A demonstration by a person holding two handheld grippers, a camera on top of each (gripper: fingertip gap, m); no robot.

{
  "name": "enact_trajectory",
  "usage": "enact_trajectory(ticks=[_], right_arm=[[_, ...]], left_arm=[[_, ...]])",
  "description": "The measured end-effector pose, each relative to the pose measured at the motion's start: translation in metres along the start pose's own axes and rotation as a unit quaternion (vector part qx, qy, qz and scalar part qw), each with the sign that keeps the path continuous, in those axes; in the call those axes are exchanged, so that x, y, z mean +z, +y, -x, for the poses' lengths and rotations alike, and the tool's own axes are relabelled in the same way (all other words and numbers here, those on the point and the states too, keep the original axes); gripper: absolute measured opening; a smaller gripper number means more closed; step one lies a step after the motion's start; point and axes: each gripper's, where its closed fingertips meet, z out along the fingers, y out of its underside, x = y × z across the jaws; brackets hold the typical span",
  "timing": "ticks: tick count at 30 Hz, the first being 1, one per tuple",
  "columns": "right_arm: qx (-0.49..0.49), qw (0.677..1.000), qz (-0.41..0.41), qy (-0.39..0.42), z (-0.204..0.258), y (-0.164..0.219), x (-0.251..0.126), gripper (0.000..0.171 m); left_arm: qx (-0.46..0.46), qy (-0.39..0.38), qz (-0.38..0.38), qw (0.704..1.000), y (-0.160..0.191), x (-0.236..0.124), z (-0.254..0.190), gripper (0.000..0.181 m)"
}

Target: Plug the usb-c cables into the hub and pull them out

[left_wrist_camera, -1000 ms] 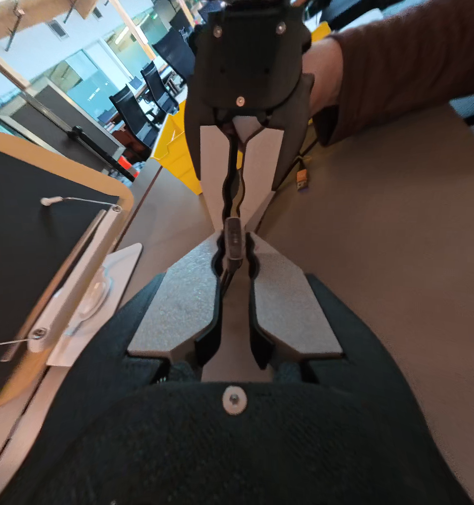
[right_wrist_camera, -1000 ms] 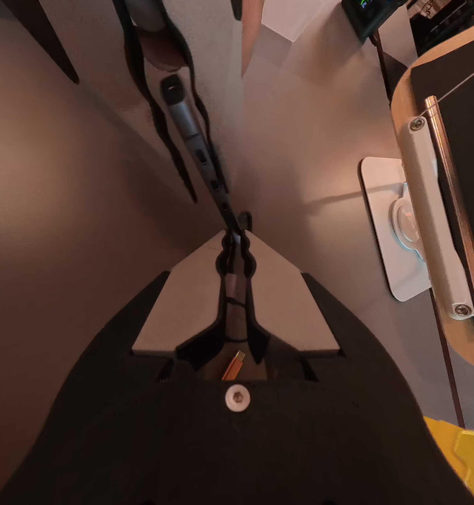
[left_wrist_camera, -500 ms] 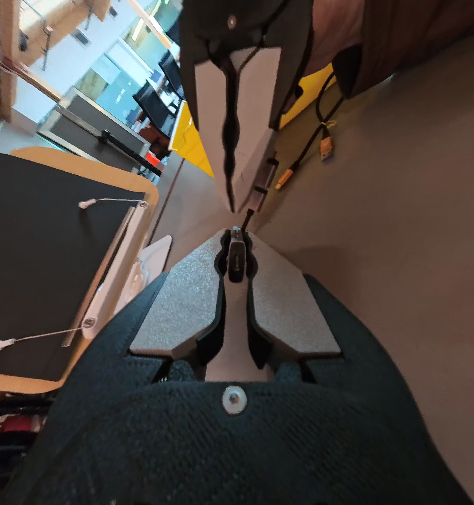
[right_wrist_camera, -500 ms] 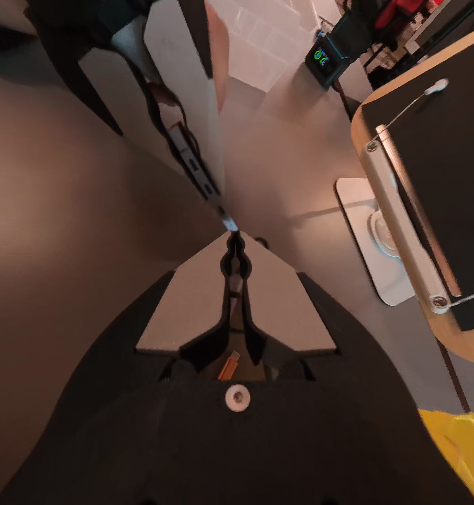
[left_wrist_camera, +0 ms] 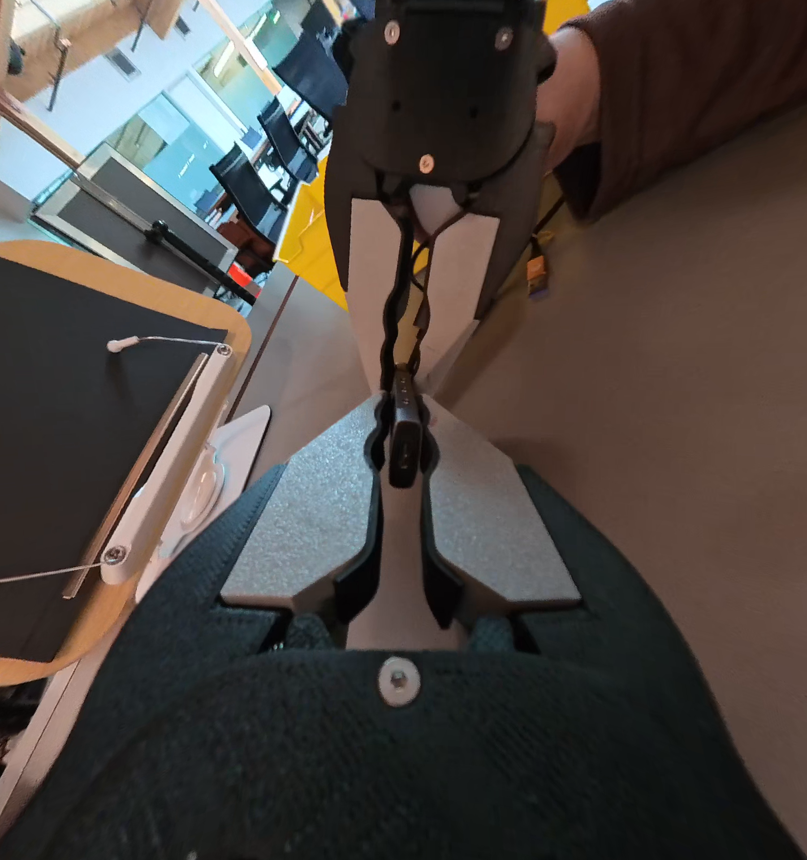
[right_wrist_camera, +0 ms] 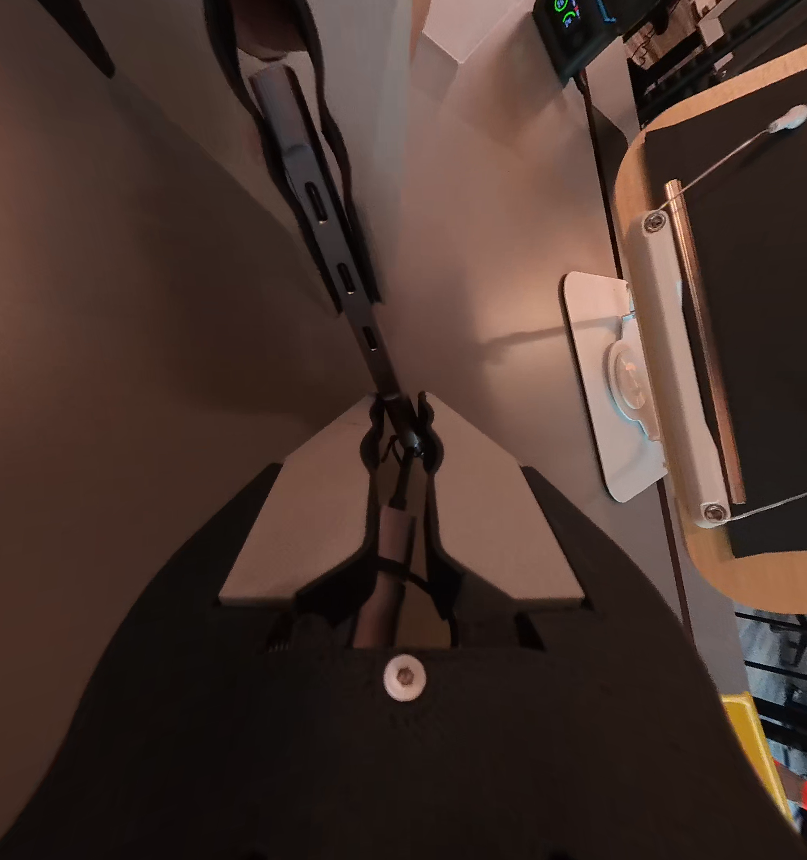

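My left gripper [left_wrist_camera: 401, 409] is shut on a slim grey usb-c hub [left_wrist_camera: 403, 446] and holds it above the table. In the right wrist view the hub [right_wrist_camera: 331, 251] runs from the left gripper [right_wrist_camera: 357, 298] down to my right gripper [right_wrist_camera: 401, 409], with several ports along its edge. The right gripper is shut on a dark usb-c plug [right_wrist_camera: 408, 442] that meets the hub's near end. Its black cable [right_wrist_camera: 401, 484] runs back between the fingers to a grey connector body [right_wrist_camera: 392, 535]. In the left wrist view the right gripper [left_wrist_camera: 399, 363] faces mine, tip to tip.
An orange usb plug [left_wrist_camera: 537, 277] on a black cable lies on the grey table [left_wrist_camera: 671, 465]. A wooden board with a black pad [left_wrist_camera: 66, 419] on a white stand base [right_wrist_camera: 597, 372] is at the side. A yellow bin [left_wrist_camera: 308, 232] stands behind. A hand in a brown sleeve [left_wrist_camera: 671, 93] holds the right gripper. The left gripper's tips are roughly 5 centimeters from the right gripper's.
Half a second ago the grippers were apart, with the plug clear of the hub's end. Now they have come together again and the plug meets the hub.
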Motion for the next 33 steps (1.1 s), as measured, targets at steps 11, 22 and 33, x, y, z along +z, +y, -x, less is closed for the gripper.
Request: enact_trajectory(ticks=[11, 22, 33], right_arm=[[-0.012, 1.000, -0.009, -0.018, 0.010, -0.005, 0.001, 0.011], [-0.007, 0.999, -0.025, -0.032, 0.013, -0.010, -0.004, 0.011], [0.003, 0.999, -0.035, -0.035, 0.011, -0.012, -0.008, 0.011]], left_arm=[[0.034, -0.009, 0.039, 0.999, 0.013, 0.009, -0.006, 0.007], [0.057, -0.012, 0.020, 0.998, 0.002, 0.007, -0.008, 0.007], [0.057, -0.031, -0.001, 0.998, -0.005, 0.007, -0.005, 0.008]])
